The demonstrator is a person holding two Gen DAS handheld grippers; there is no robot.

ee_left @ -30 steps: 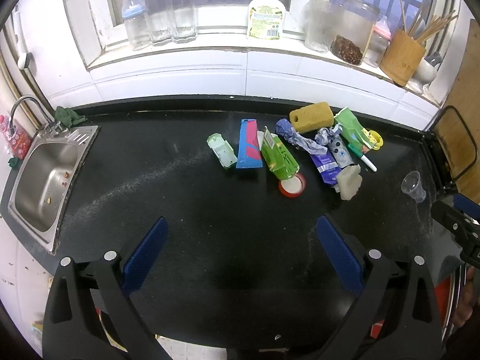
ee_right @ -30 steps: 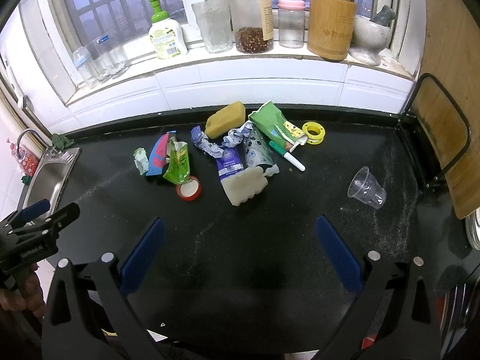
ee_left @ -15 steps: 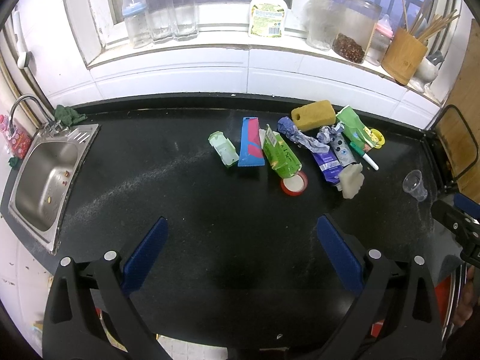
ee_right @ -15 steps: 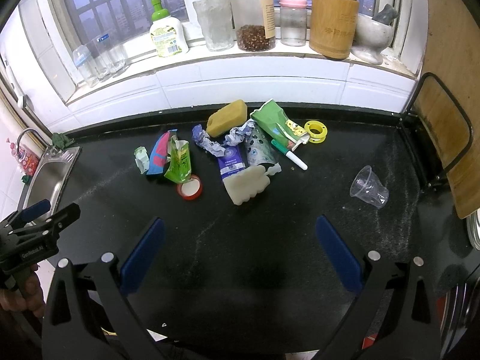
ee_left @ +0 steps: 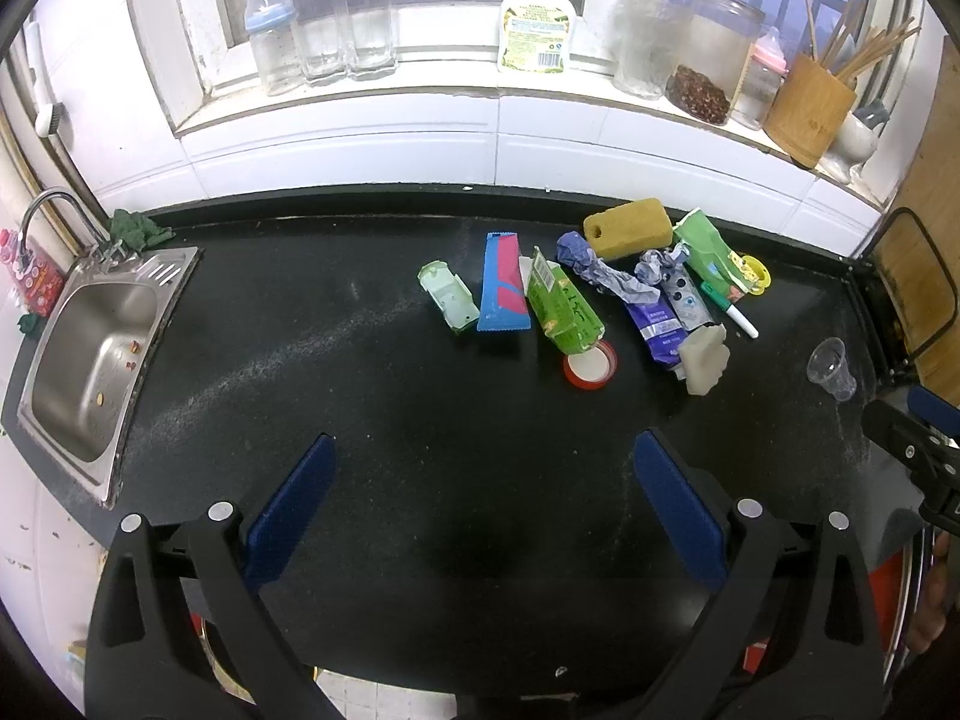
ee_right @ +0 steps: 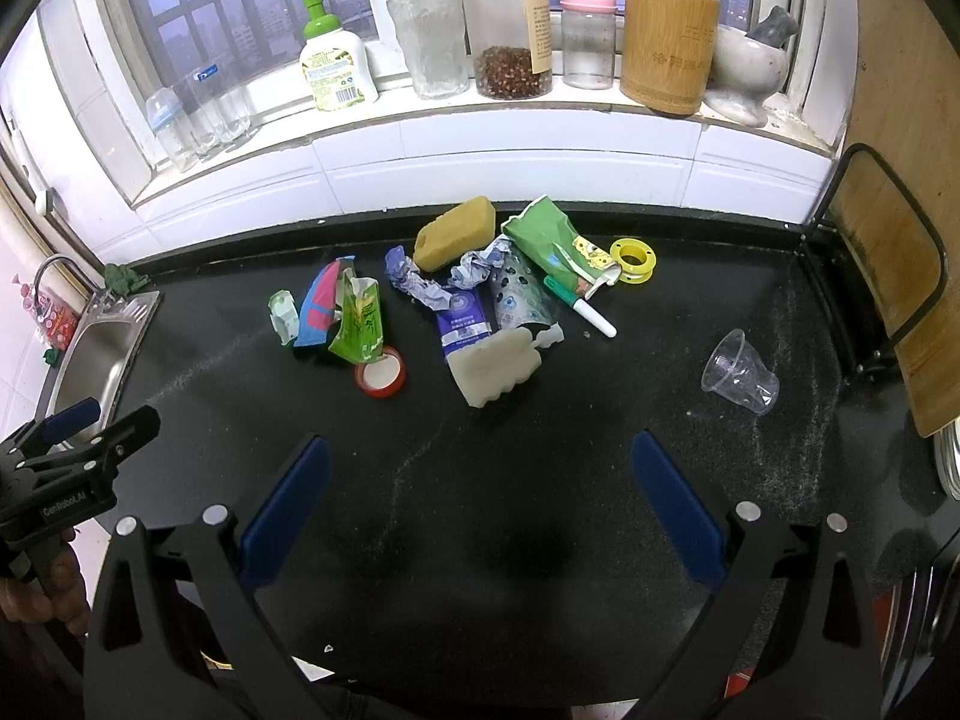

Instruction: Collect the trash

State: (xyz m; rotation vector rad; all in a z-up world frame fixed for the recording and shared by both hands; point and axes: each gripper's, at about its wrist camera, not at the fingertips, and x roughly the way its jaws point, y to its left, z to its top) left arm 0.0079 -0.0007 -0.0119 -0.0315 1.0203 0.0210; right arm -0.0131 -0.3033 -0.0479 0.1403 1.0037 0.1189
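A heap of trash lies on the black counter [ee_left: 360, 396]: a green juice carton [ee_left: 564, 309], a blue-pink wrapper [ee_left: 503, 291], a pale green box [ee_left: 449, 295], crumpled paper [ee_left: 600, 273], a purple packet [ee_left: 654, 327], a red lid [ee_left: 590, 363], a white foam piece [ee_left: 705, 351] and a green pouch [ee_right: 549, 237]. A clear plastic cup [ee_right: 741, 372] lies on its side to the right. My left gripper [ee_left: 483, 486] is open and empty, well short of the heap. My right gripper [ee_right: 480, 486] is open and empty, also short of it.
A steel sink [ee_left: 90, 360] is at the counter's left end. A yellow sponge [ee_left: 629, 228], a marker pen [ee_right: 579, 306] and a yellow tape ring [ee_right: 633, 261] lie among the trash. Bottles, jars and a bamboo utensil holder [ee_right: 669, 45] stand on the window sill. A wire rack [ee_right: 882, 276] stands at right.
Both views have shifted slightly; the heap sits a little higher and farther. Both grippers stay open and nothing on the counter has moved.
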